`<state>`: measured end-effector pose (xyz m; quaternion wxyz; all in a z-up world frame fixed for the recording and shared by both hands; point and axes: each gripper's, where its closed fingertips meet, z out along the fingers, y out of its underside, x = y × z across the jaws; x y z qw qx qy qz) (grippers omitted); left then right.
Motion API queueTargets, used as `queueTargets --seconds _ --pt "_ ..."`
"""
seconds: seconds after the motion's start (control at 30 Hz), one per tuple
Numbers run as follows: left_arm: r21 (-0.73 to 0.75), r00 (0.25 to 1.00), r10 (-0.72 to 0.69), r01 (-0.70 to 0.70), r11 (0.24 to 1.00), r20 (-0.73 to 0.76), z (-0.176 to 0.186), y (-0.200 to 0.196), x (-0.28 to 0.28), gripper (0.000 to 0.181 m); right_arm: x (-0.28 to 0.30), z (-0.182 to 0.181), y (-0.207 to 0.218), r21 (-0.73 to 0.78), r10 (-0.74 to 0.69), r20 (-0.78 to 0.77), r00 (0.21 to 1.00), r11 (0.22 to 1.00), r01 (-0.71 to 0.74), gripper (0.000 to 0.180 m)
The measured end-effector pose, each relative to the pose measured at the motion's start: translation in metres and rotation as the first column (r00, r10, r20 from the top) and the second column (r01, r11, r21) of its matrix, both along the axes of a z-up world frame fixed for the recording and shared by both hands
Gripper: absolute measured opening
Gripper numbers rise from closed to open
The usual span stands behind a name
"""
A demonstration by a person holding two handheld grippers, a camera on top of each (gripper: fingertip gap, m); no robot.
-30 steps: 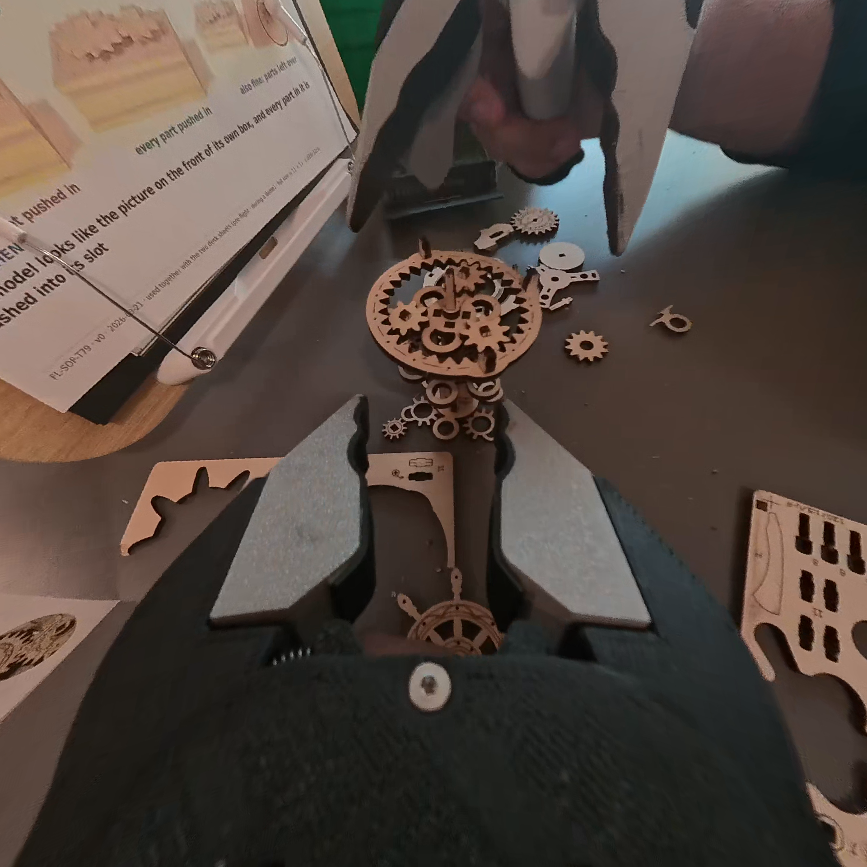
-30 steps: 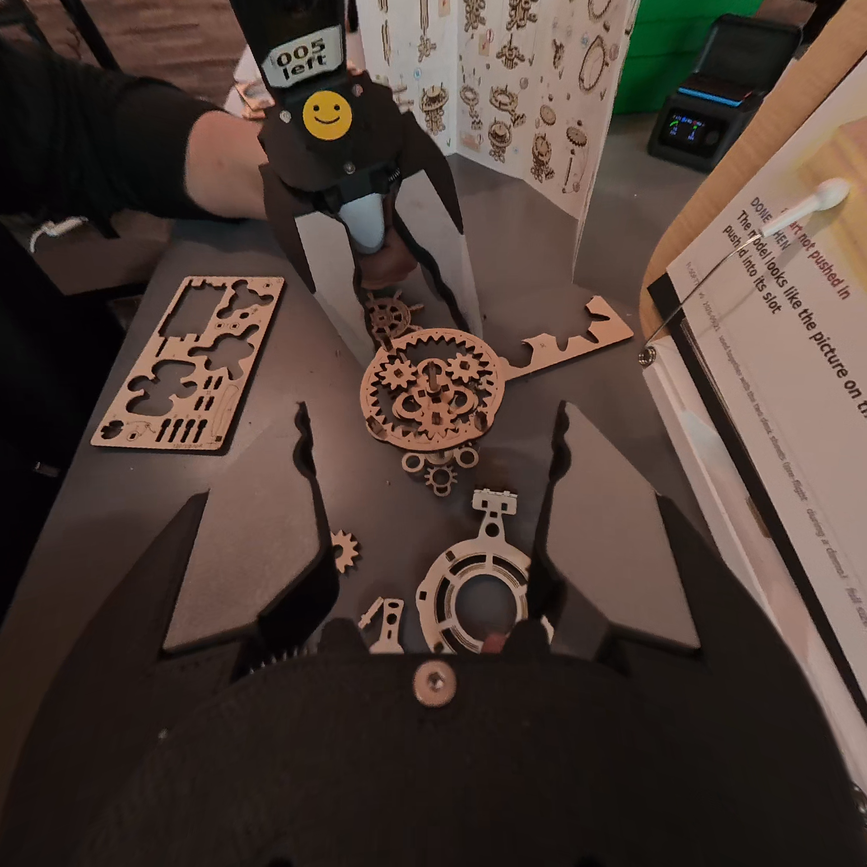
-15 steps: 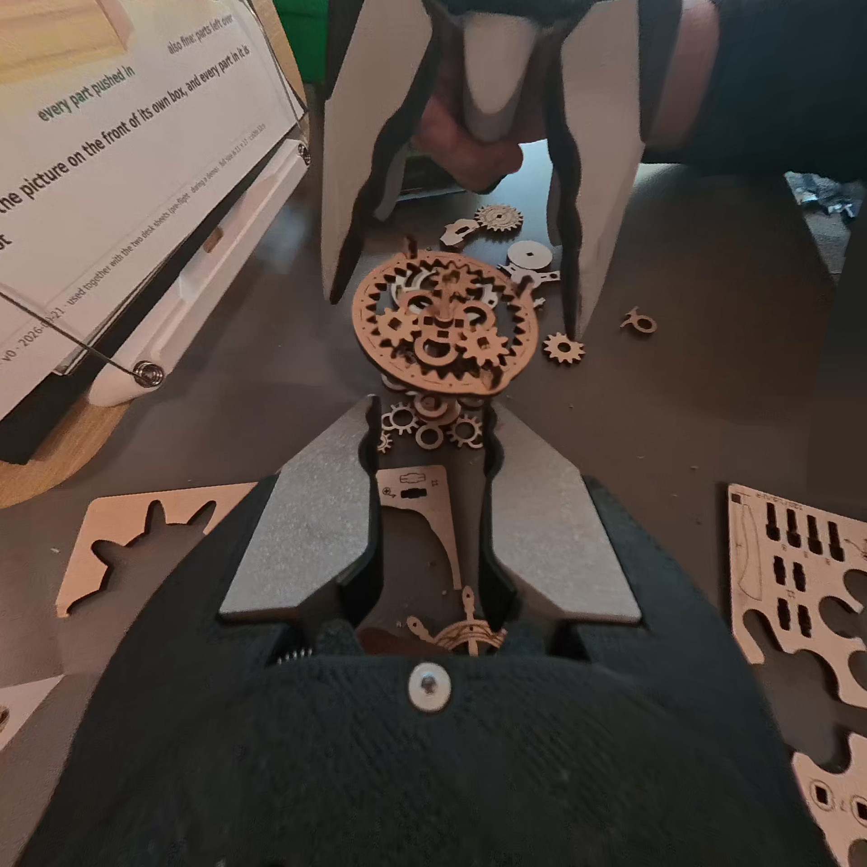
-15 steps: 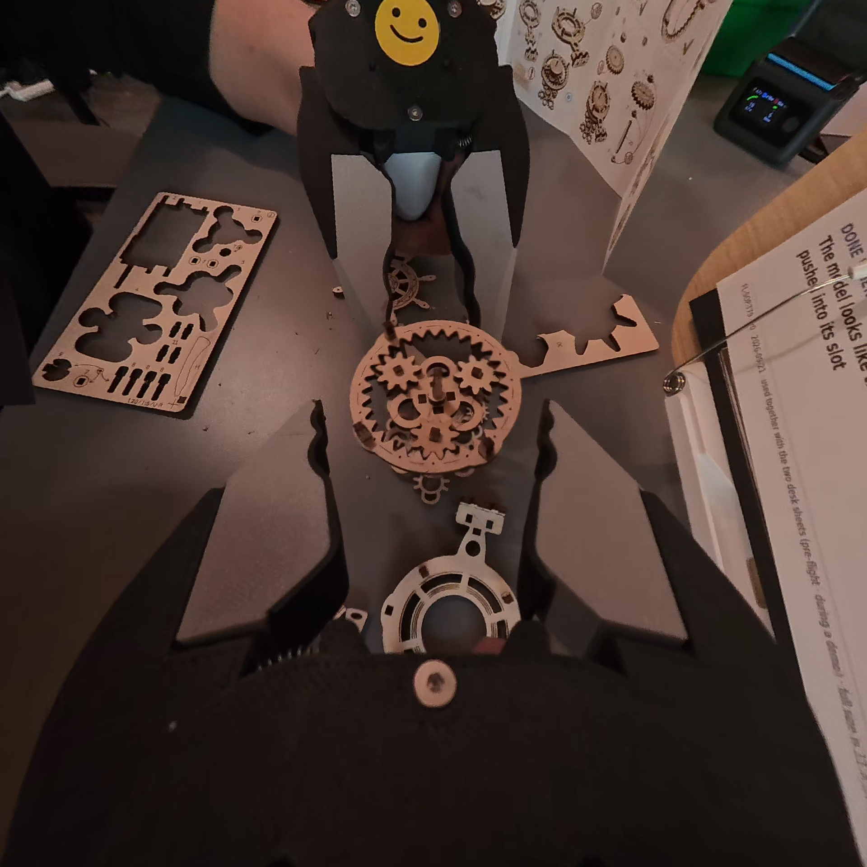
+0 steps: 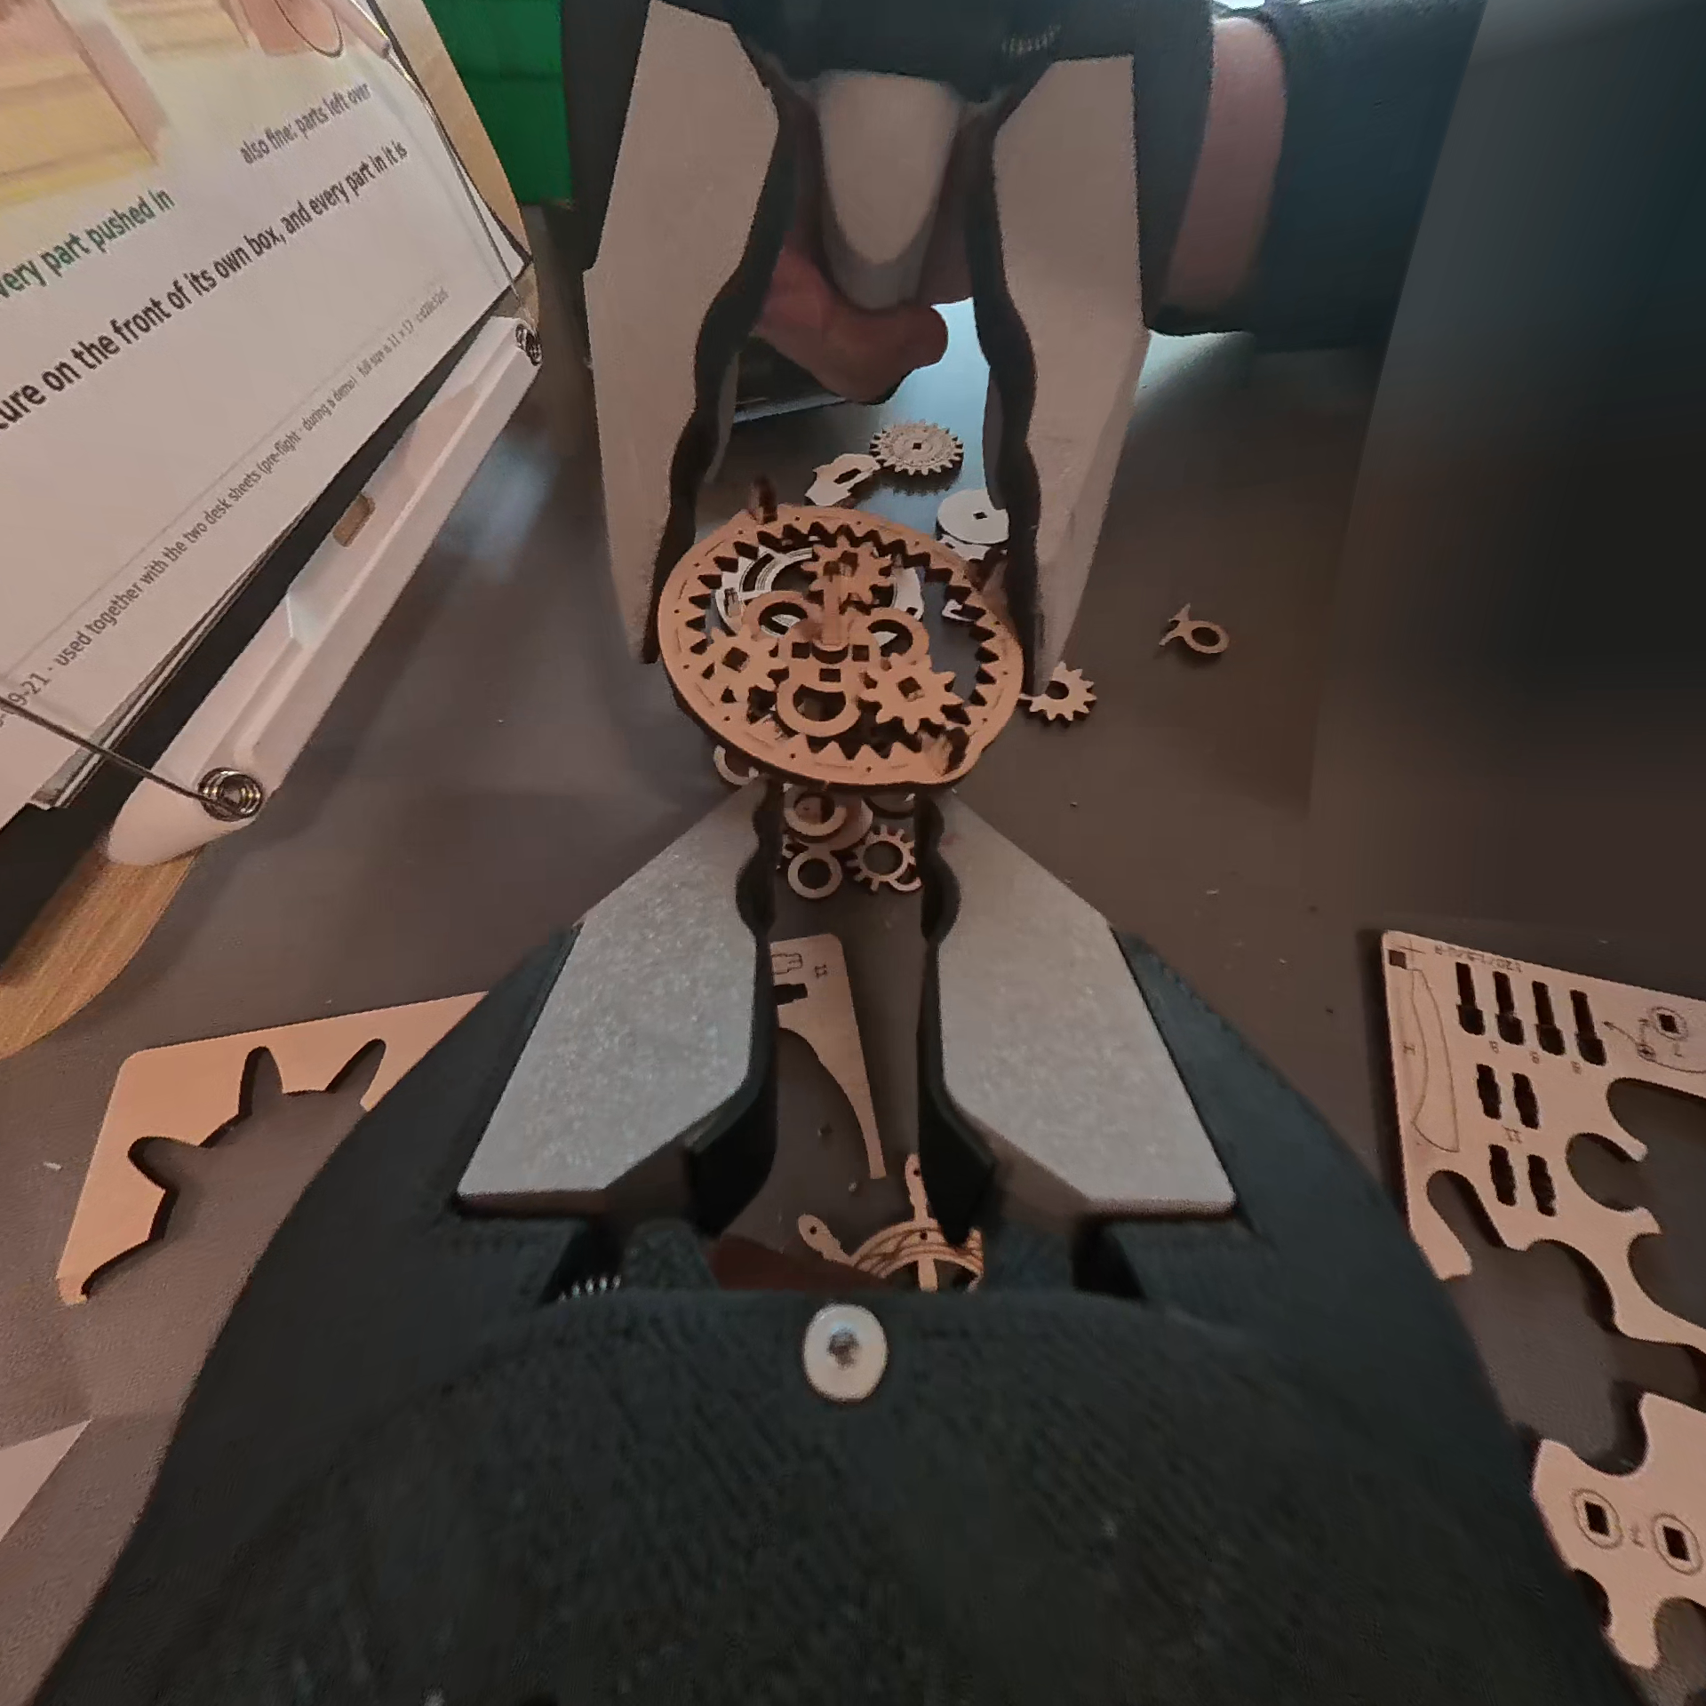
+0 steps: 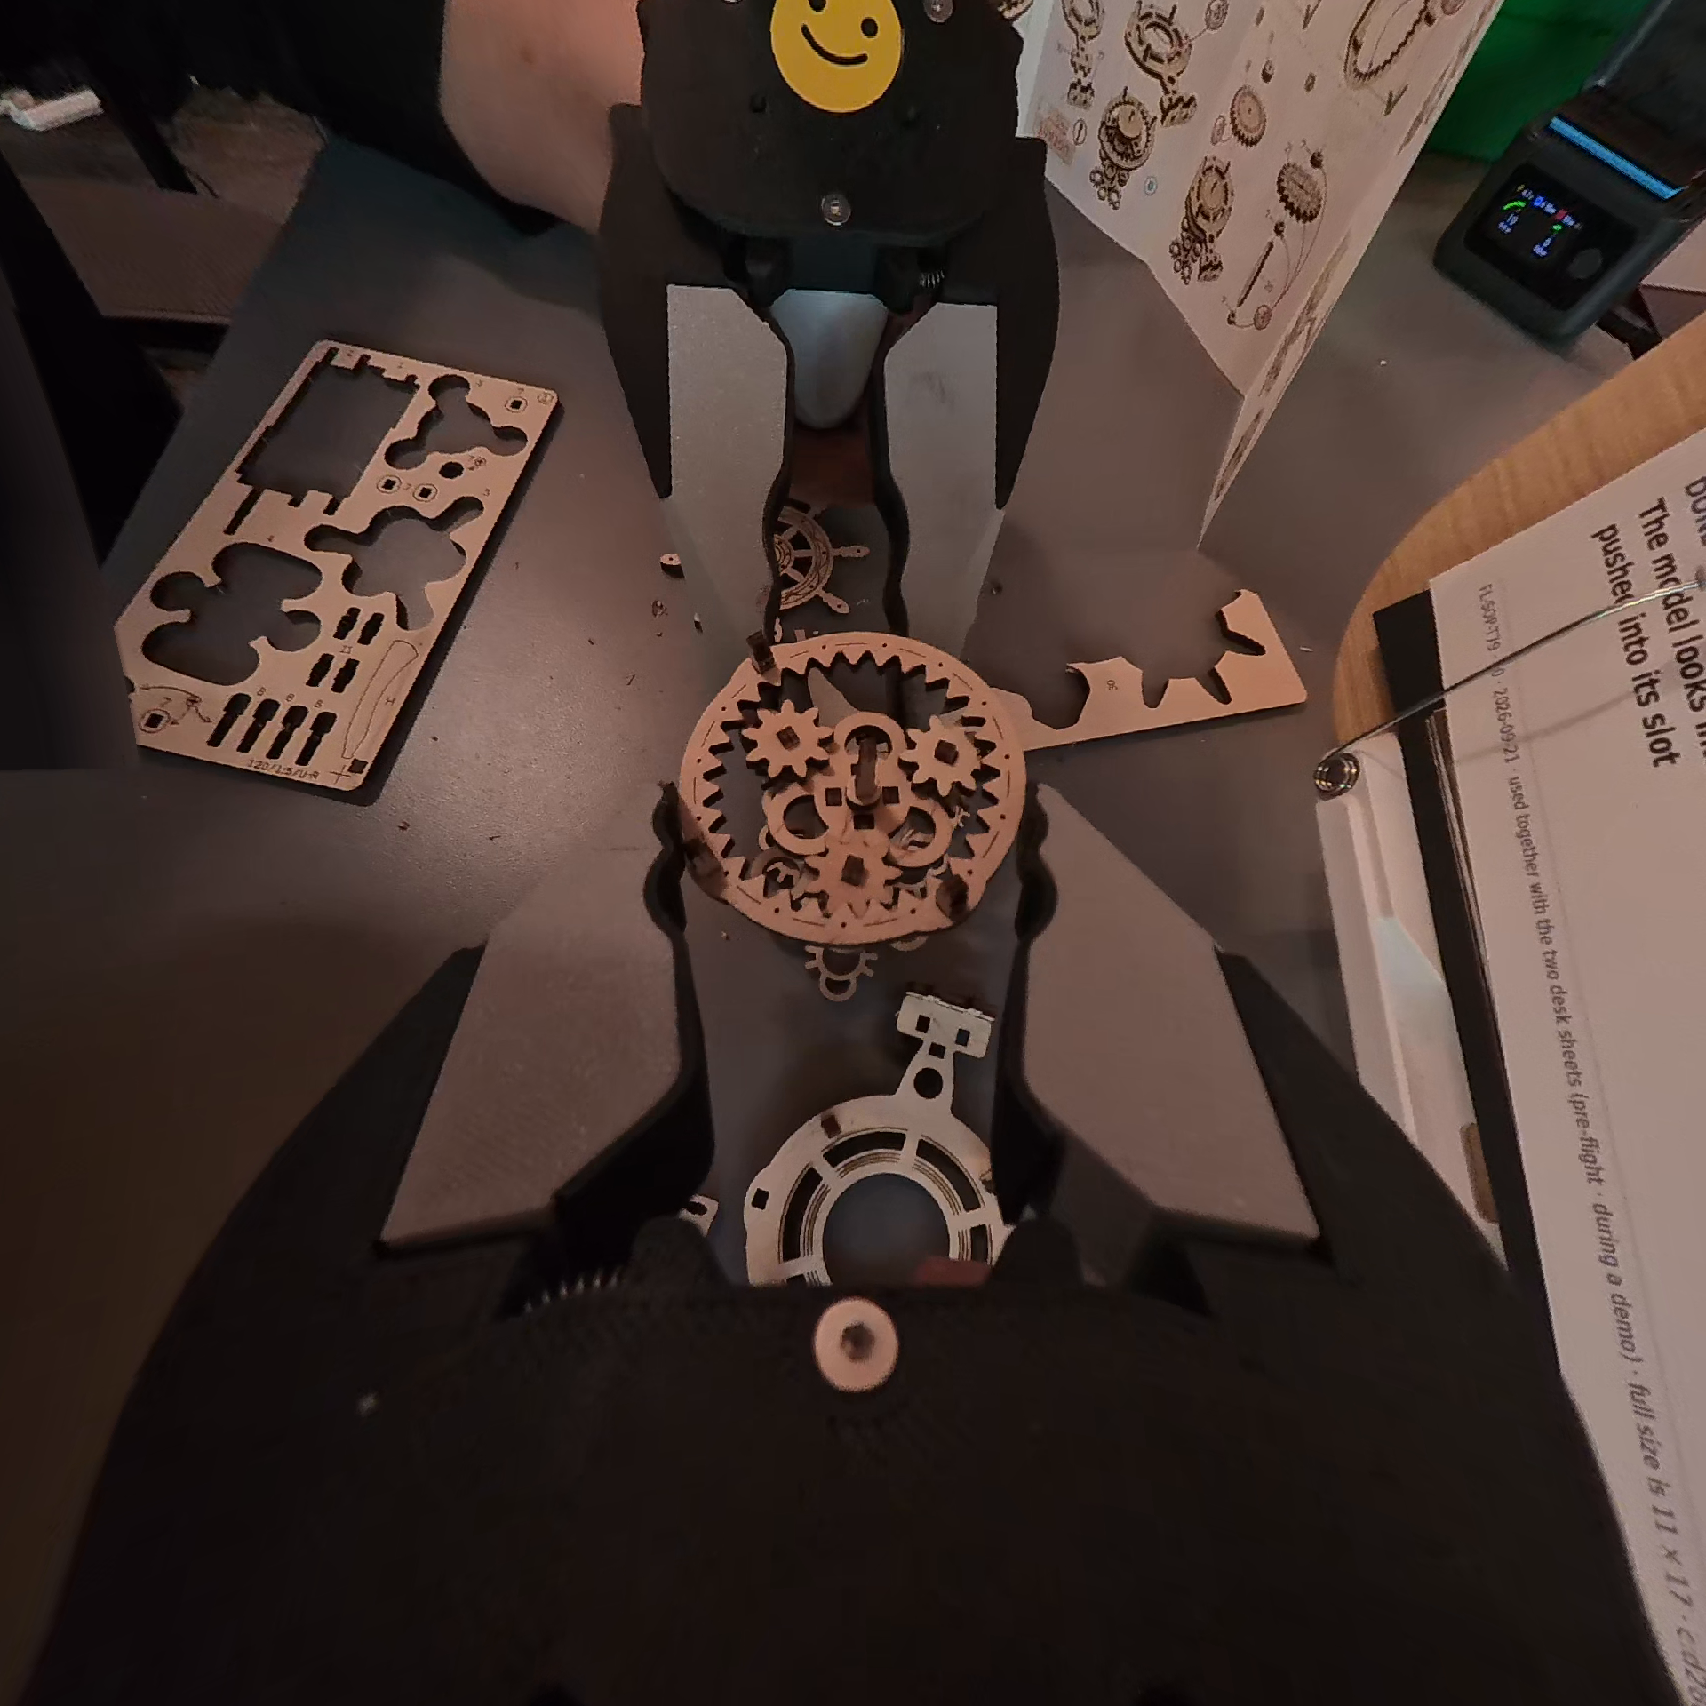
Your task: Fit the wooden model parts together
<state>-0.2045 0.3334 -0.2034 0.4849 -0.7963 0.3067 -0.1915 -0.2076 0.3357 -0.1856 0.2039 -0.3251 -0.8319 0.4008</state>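
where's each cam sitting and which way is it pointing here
Left wrist view: rides the left gripper, low, looking along its open fingers at the gear disc; a forearm shows behind the right gripper.
Right wrist view: rides the right gripper, looking down from the opposite side; a forearm shows behind the opposing gripper.
Shared: the disc and punched sheet.

Tan wooden gear disc (image 6: 854,794), dark grey table (image 6: 462,877), yellow smiley sticker (image 6: 835,46)

A clipped instruction sheet (image 6: 1588,923) stood on a white stand (image 5: 305,591). A small screened device (image 6: 1569,231) sat behind a folded diagram leaflet (image 6: 1228,166).
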Motion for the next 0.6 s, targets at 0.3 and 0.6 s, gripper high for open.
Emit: queueTargets --seconds 0.3,0.6 --pt "0.009 1.000 -0.028 0.028 1.000 -0.002 0.0008 -0.0016 0.0041 0.026 -0.0028 -0.0015 0.0009 -0.050 0.015 0.047 0.999 0.999 -0.012 0.070" --pt "0.010 0.999 -0.041 0.040 0.999 0.028 0.0036 -0.0013 0.0040 0.025 -0.0012 -0.0022 -0.0004 -0.066 0.056 0.089 0.994 0.997 -0.050 0.070"
